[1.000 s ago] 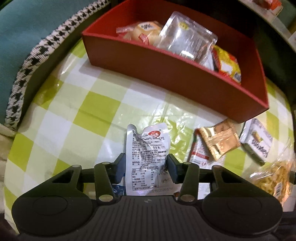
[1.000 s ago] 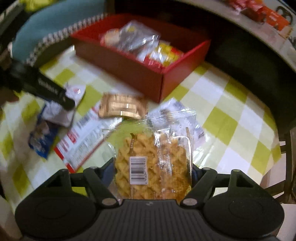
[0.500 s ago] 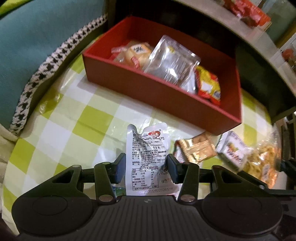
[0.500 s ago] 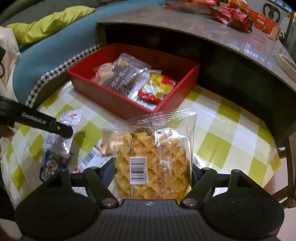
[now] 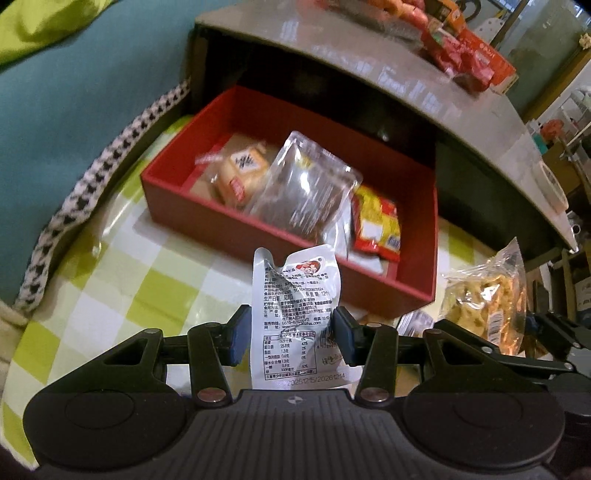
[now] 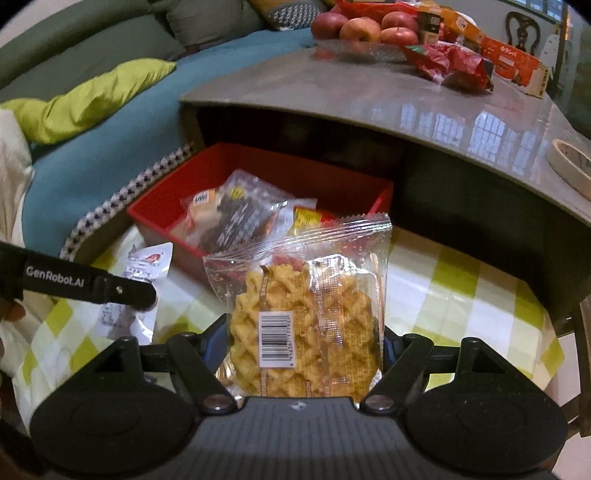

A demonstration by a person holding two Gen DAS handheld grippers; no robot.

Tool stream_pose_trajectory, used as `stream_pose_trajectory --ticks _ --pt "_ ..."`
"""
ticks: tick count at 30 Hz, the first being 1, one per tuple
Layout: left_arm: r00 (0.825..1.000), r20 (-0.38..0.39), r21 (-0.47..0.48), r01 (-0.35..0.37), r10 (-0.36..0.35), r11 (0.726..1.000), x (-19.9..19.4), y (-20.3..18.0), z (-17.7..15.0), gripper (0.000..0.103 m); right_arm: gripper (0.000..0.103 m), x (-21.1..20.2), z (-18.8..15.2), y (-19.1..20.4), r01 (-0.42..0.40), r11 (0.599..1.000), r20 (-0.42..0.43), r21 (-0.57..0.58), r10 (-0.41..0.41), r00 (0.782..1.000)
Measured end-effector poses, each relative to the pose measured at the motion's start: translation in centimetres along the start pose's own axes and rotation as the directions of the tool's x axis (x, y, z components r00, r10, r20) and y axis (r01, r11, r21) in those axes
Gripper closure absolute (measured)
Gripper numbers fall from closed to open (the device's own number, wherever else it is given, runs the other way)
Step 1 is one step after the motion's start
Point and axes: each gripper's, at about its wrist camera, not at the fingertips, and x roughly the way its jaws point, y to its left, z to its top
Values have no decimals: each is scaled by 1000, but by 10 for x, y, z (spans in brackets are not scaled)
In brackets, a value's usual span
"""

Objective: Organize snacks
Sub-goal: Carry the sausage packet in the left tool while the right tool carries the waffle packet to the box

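My left gripper (image 5: 291, 332) is shut on a small silver-white snack pouch (image 5: 295, 310), held upright above the checked tablecloth (image 5: 122, 280), short of the red box (image 5: 413, 295). My right gripper (image 6: 303, 343) is shut on a clear bag of yellow waffle cookies (image 6: 306, 317), also lifted, in front of the red box (image 6: 155, 218). The box holds a bread pack (image 5: 240, 173), a clear dark-filled pack (image 5: 306, 192) and a red-yellow pack (image 5: 376, 225). The waffle bag (image 5: 487, 295) shows at the right of the left wrist view; the left gripper's finger (image 6: 122, 291) and pouch (image 6: 140, 266) show in the right wrist view.
A grey table top (image 6: 406, 99) overhangs the box, carrying apples (image 6: 360, 29), red snack bags (image 6: 450, 62) and a tape roll (image 6: 572, 166). A teal sofa cushion (image 5: 92, 92) with houndstooth trim lies left. A small packet (image 5: 417, 321) lies on the cloth near the box's corner.
Both grippers have risen with their packs and tilted up, so the box's inside and the grey table top came into view. The packets on the cloth dropped out of sight.
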Motion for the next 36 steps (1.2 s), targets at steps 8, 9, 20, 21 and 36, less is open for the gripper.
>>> stream_pose_trajectory --ticks 8,9,20,21,36 --pt "999 50 16 -13 12 1000 3 -8 26 48 18 12 23 5 -12 1000 41 23 11 999" --pt "999 51 15 -12 12 1000 5 -8 29 48 18 14 27 5 -13 1000 47 26 12 999" --pt "997 81 10 -6 5 1000 29 -9 70 47 18 49 58 -6 15 997 69 79 -21 997" --pt "997 81 11 -8 7 1000 32 -9 72 47 18 52 60 -7 16 996 69 83 -22 997" --pt "996 53 21 -74 73 997 63 -5 79 46 16 88 69 -5 36 997 54 74 -40 998"
